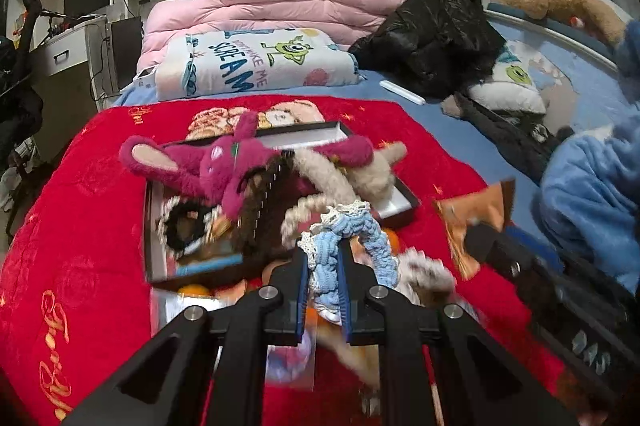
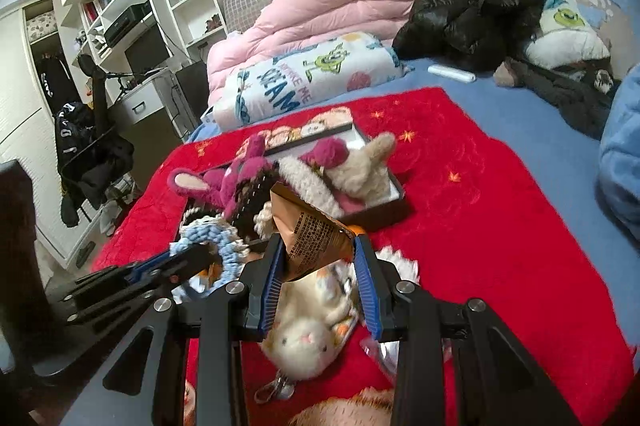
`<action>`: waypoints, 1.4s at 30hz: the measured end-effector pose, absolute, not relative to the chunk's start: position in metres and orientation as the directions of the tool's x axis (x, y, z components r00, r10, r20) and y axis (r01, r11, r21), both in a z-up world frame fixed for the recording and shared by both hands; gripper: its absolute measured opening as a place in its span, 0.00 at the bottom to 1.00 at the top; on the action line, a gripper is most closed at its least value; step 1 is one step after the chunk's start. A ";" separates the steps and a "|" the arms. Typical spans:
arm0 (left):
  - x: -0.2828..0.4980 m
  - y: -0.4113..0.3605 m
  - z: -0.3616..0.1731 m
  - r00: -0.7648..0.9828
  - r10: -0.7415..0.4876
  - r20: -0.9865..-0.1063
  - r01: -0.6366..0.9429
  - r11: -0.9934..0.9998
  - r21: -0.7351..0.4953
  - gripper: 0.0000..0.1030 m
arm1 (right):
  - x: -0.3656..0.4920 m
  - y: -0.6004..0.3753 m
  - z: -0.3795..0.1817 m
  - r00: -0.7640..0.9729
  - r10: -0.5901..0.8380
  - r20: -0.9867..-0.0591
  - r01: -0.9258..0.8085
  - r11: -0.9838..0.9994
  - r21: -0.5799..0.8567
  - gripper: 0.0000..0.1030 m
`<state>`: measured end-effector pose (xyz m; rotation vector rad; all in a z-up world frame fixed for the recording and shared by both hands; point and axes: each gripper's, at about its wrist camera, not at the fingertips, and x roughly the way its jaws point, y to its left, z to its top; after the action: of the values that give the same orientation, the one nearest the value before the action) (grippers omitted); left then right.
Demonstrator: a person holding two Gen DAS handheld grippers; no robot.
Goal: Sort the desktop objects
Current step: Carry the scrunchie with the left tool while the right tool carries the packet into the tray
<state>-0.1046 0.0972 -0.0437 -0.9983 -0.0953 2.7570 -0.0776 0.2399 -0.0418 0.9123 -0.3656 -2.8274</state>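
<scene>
The left gripper point(image 1: 323, 268) clamps one light-blue crocheted scrunchie with white lace trim point(image 1: 360, 242), its loop arching up and rightward. The right gripper point(image 2: 320, 258) pinches one orange foil snack packet point(image 2: 310, 230), long axis tilted up and away. Beyond, one shallow black box point(image 2: 384, 214) on the red blanket point(image 2: 500, 226) holds two plush toys, one magenta point(image 1: 224, 162), one beige point(image 2: 368, 162).
</scene>
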 end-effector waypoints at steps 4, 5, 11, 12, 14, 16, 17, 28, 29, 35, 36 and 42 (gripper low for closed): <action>-0.140 0.101 -0.039 -0.769 0.192 -0.609 -0.144 -0.981 -0.126 0.13 | -0.105 0.241 -0.036 -0.812 -0.207 -0.546 0.064 -0.961 0.269 0.32; -0.147 0.101 -0.040 -0.774 0.182 -0.607 -0.133 -0.983 -0.124 0.13 | -0.112 0.242 -0.037 -0.813 -0.209 -0.544 0.061 -0.959 0.278 0.32; -0.189 0.099 -0.051 -0.803 0.181 -0.568 -0.127 -0.983 -0.133 0.13 | -0.164 0.248 -0.051 -0.805 -0.222 -0.550 0.071 -0.957 0.282 0.32; -0.195 0.100 -0.054 -0.805 0.177 -0.566 -0.130 -0.984 -0.123 0.13 | -0.174 0.249 -0.057 -0.796 -0.223 -0.562 0.070 -0.957 0.281 0.32; -0.203 0.098 -0.061 -0.809 0.190 -0.556 -0.144 -0.982 -0.125 0.13 | -0.191 0.252 -0.063 -0.784 -0.221 -0.580 0.065 -0.959 0.276 0.32; -0.203 0.094 -0.072 -0.819 0.212 -0.534 -0.164 -0.977 -0.136 0.13 | -0.203 0.252 -0.069 -0.778 -0.228 -0.586 0.089 -0.962 0.256 0.32; -0.202 0.094 -0.077 -0.819 0.220 -0.529 -0.178 -0.976 -0.129 0.13 | -0.208 0.251 -0.074 -0.765 -0.216 -0.606 0.085 -0.967 0.238 0.32; -0.208 0.112 -0.096 -0.810 0.204 -0.549 -0.209 -0.976 -0.055 0.13 | -0.227 0.252 -0.113 -0.723 -0.155 -0.674 0.026 -0.980 0.197 0.32; -0.208 0.111 -0.097 -0.808 0.202 -0.554 -0.205 -0.977 -0.057 0.13 | -0.227 0.254 -0.113 -0.727 -0.158 -0.669 0.022 -0.978 0.207 0.32; -0.212 0.100 -0.108 -0.797 0.182 -0.575 -0.173 -0.982 -0.072 0.13 | -0.232 0.266 -0.126 -0.726 -0.159 -0.669 -0.005 -0.972 0.237 0.31; -0.213 0.101 -0.110 -0.793 0.185 -0.581 -0.176 -0.982 -0.073 0.13 | -0.233 0.265 -0.126 -0.726 -0.155 -0.669 -0.003 -0.973 0.229 0.31; -0.216 0.105 -0.122 -0.778 0.182 -0.601 -0.179 -0.982 -0.066 0.13 | -0.233 0.263 -0.128 -0.734 -0.147 -0.663 -0.002 -0.976 0.218 0.31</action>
<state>-0.2159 0.1051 -0.1224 -0.9455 -0.0077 2.7946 -0.2333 0.2626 -0.1282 1.1107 -0.3137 -2.8375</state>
